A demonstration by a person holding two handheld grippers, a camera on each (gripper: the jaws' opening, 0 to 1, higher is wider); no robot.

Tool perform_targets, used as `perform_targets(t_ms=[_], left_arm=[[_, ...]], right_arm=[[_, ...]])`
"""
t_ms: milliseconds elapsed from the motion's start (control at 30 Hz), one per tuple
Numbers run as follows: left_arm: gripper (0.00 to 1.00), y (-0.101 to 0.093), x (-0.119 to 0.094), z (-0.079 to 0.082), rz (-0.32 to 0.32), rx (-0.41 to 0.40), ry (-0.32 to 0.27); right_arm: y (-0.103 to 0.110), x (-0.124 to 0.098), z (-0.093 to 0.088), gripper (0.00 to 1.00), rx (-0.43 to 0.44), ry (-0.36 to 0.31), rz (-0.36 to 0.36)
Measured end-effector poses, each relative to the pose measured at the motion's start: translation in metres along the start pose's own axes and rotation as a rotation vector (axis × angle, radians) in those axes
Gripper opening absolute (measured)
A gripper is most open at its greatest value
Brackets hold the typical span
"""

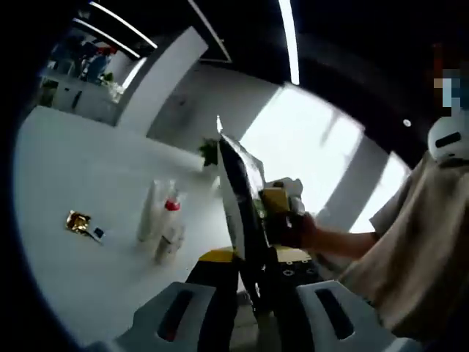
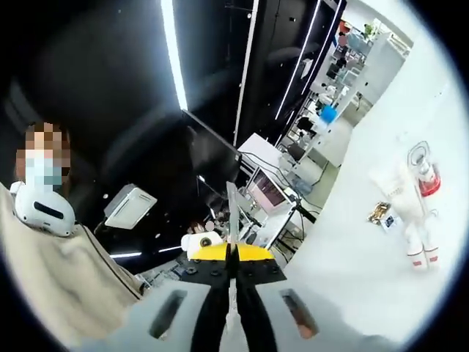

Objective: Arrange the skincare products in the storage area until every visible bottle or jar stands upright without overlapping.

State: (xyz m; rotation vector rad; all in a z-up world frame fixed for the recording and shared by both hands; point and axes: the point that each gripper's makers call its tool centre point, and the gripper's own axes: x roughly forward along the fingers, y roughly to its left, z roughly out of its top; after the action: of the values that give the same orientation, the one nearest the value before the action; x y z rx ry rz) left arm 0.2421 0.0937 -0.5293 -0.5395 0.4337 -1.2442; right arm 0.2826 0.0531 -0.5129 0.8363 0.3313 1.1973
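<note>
A flat dark pouch with a silvery edge rises between my left gripper's yellow-tipped jaws, which are shut on its lower part. My right gripper, held by a dark-gloved hand, grips the same pouch higher up from the right. In the right gripper view the pouch shows edge-on as a thin strip pinched in my shut right gripper. On the white table lies a cluster of skincare items: a white tube and a red-capped clear bottle. Whether they stand or lie is unclear.
A small gold packet lies on the table apart from the cluster. White tubes lie near the bottle. A person's beige sleeve fills the right side. Desks and monitors stand beyond the table edge.
</note>
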Motion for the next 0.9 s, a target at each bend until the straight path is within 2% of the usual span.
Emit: perform_targets(t_ms=[100, 133, 233, 300, 367, 433, 500, 600, 800, 900], left_arm=[[0.02, -0.003, 0.003, 0.001, -0.003, -0.031, -0.012], [0.0, -0.005, 0.005, 0.005, -0.016, -0.055, -0.038], [0.0, -0.011, 0.008, 0.012, -0.052, -0.119, -0.102], [0.0, -0.012, 0.009, 0.013, -0.055, -0.131, -0.122], [0.0, -0.013, 0.01, 0.014, -0.057, -0.143, -0.141], [0.0, -0.016, 0.009, 0.018, -0.071, -0.175, -0.177], [0.0, -0.015, 0.007, 0.022, -0.073, -0.195, -0.207], [0.0, -0.013, 0.003, 0.028, -0.071, -0.214, -0.238], [0.0, -0.004, -0.003, 0.034, -0.049, -0.242, -0.277], [0.0, -0.002, -0.003, 0.033, -0.034, -0.261, -0.284]], right_arm=[[-0.002, 0.0, 0.003, 0.01, -0.008, -0.012, -0.006], [-0.003, 0.0, 0.006, 0.01, -0.02, -0.027, -0.012], [0.004, 0.002, 0.02, 0.05, -0.096, -0.126, 0.022], [0.002, 0.003, 0.018, 0.09, -0.111, -0.129, -0.007], [0.002, 0.004, 0.015, 0.16, -0.099, -0.117, 0.0], [0.003, 0.006, 0.007, 0.31, -0.059, -0.106, 0.009], [0.004, 0.007, -0.001, 0.4, -0.041, -0.111, 0.005], [0.01, 0.008, -0.012, 0.35, 0.018, -0.124, 0.031], [0.011, 0.013, -0.031, 0.28, 0.074, -0.148, 0.031], [0.012, 0.014, -0.032, 0.15, 0.082, -0.17, 0.033]])
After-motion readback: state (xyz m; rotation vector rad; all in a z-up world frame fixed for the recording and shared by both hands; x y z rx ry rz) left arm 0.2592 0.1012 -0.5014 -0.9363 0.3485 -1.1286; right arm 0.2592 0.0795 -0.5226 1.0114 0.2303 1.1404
